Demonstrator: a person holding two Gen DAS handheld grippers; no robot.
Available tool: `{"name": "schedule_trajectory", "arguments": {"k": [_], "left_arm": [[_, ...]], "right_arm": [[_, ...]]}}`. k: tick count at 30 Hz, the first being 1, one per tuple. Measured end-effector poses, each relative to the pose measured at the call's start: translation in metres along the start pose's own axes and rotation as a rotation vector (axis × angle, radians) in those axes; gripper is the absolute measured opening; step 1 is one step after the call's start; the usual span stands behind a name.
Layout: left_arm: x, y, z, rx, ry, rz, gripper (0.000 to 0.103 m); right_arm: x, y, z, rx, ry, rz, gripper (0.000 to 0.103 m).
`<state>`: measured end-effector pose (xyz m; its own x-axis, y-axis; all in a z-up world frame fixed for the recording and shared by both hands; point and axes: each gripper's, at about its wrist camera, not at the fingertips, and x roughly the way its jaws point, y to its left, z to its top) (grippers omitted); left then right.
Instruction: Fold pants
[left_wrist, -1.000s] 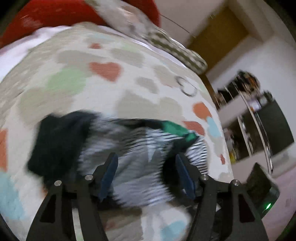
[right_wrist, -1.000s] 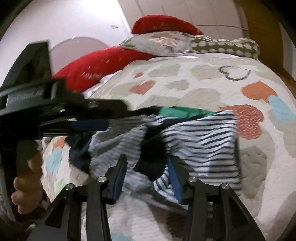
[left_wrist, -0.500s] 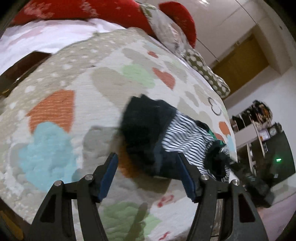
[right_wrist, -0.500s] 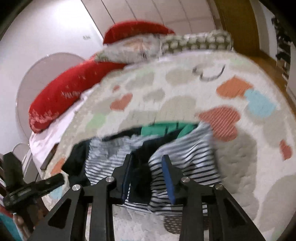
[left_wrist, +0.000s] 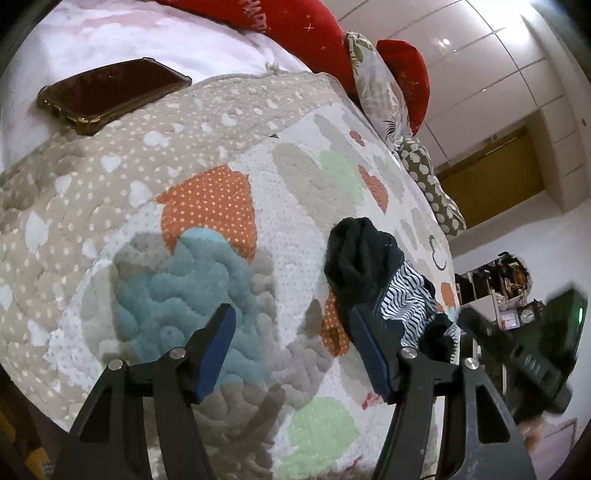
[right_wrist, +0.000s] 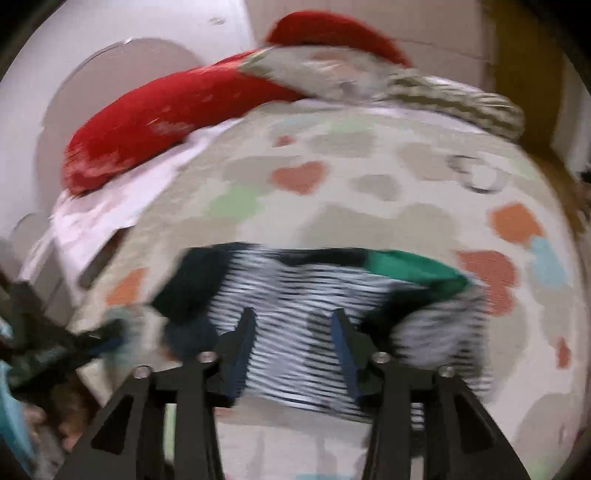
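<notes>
Left wrist view, left to right. A dark phone (left_wrist: 110, 92) in a clear case lies at the far left edge of the bed, on the white sheet (left_wrist: 129, 40) where the quilt (left_wrist: 207, 155) stops. The quilt — hearts in orange, teal, green and grey — covers the rest. My left gripper (left_wrist: 291, 343) hangs above the quilt near its front edge, jaws spread wide, nothing between them; under the gap are only the teal and grey hearts. The pants (left_wrist: 373, 273) sit just right of that gap, bunched in a heap: dark fabric on top, black-and-white stripes below. The right blue pad (left_wrist: 369, 350) overlaps the heap's near edge in this view; I cannot tell whether it touches. Far right, my right gripper's (left_wrist: 517, 354) body shows, blurred, at the heap's right end. Red pillows (left_wrist: 306, 33) and patterned ones line the head of the bed.

Right wrist view, heavily motion-blurred. My left gripper (right_wrist: 62, 347) enters from the lower left edge. The pants (right_wrist: 295, 295) lie across the quilt (right_wrist: 369, 166) near the front edge, dark at the left end, striped in the middle, green waistband (right_wrist: 410, 266) at upper right. My right gripper (right_wrist: 293, 350) is over the striped middle, jaws parted, striped cloth showing in the gap — not pinched.
</notes>
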<state>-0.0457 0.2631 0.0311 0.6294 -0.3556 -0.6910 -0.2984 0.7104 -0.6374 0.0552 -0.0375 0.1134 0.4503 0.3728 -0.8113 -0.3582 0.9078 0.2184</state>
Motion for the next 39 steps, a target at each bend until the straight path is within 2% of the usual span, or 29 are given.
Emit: {"name": "schedule_trajectory", "arguments": {"k": [3, 6, 10, 12, 14, 16, 18, 21, 24, 28, 29, 30, 31, 32, 33, 39], "left_arm": [[-0.004, 0.001, -0.004, 0.009, -0.009, -0.005, 0.064], [-0.007, 0.002, -0.007, 0.016, -0.016, -0.010, 0.064], [-0.007, -0.001, -0.011, 0.037, -0.025, -0.008, 0.066], [-0.005, -0.001, -0.013, 0.041, -0.018, -0.018, 0.067], [-0.004, -0.001, -0.015, 0.042, -0.014, -0.025, 0.067], [-0.002, -0.003, -0.015, 0.049, -0.016, -0.019, 0.068], [0.001, -0.008, -0.016, 0.062, -0.020, -0.014, 0.068], [0.009, -0.023, -0.019, 0.112, -0.023, -0.014, 0.068], [0.023, -0.044, -0.023, 0.172, 0.002, -0.055, 0.068], [0.044, -0.071, -0.025, 0.257, 0.001, -0.031, 0.071], [0.049, -0.078, -0.025, 0.267, 0.009, -0.025, 0.067], [0.054, -0.084, -0.024, 0.276, 0.018, -0.020, 0.058], [0.057, -0.090, -0.023, 0.286, 0.032, -0.017, 0.034], [0.060, -0.097, -0.022, 0.301, 0.055, -0.020, 0.018], [0.060, -0.106, -0.023, 0.318, 0.067, -0.026, 0.015], [0.051, -0.161, -0.042, 0.458, 0.048, -0.018, 0.015]], "right_arm": [[0.036, 0.041, 0.022, -0.036, 0.111, 0.083, 0.062], [0.070, 0.070, 0.036, -0.066, 0.171, 0.082, 0.062], [0.124, 0.101, 0.048, -0.102, 0.279, -0.010, 0.068], [0.147, 0.111, 0.046, -0.131, 0.329, -0.103, 0.072], [0.159, 0.115, 0.041, -0.158, 0.353, -0.156, 0.072], [0.159, 0.119, 0.037, -0.196, 0.345, -0.185, 0.067], [0.151, 0.118, 0.036, -0.213, 0.333, -0.204, 0.040], [0.136, 0.103, 0.040, -0.159, 0.317, -0.142, 0.031], [0.120, 0.088, 0.045, -0.095, 0.309, -0.050, 0.031], [0.107, 0.076, 0.051, -0.029, 0.306, 0.054, 0.031], [0.105, 0.076, 0.054, -0.020, 0.304, 0.068, 0.031], [0.100, 0.072, 0.055, -0.006, 0.296, 0.093, 0.031], [0.097, 0.069, 0.056, 0.004, 0.291, 0.110, 0.031], [0.096, 0.068, 0.059, 0.012, 0.287, 0.120, 0.031], [0.090, 0.062, 0.059, 0.029, 0.275, 0.142, 0.031], [0.054, 0.022, 0.054, 0.114, 0.184, 0.255, 0.031]]}}
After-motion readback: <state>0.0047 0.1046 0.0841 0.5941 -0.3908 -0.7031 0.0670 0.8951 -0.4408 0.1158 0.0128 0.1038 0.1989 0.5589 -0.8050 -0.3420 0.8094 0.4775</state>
